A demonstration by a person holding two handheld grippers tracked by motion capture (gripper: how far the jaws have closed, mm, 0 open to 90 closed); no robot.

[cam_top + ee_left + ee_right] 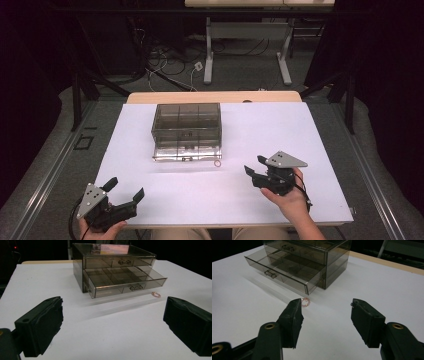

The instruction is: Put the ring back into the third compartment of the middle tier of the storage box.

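White table [310, 130] carries a drawer box [186, 131], lower drawer [125, 281] open, likely awaiting the ring [305, 301]; left gripper [123, 190] and right gripper [254, 165] fingers spread, empty.

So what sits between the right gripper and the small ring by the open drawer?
Nothing: bare white table separates the right gripper from the ring, shown in the right gripper view.

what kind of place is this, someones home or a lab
Most likely a lab or recording studio, not a home: dark curtained surroundings, loose cables on the floor, and a bare white table holding just a clear drawer box and a small ring.
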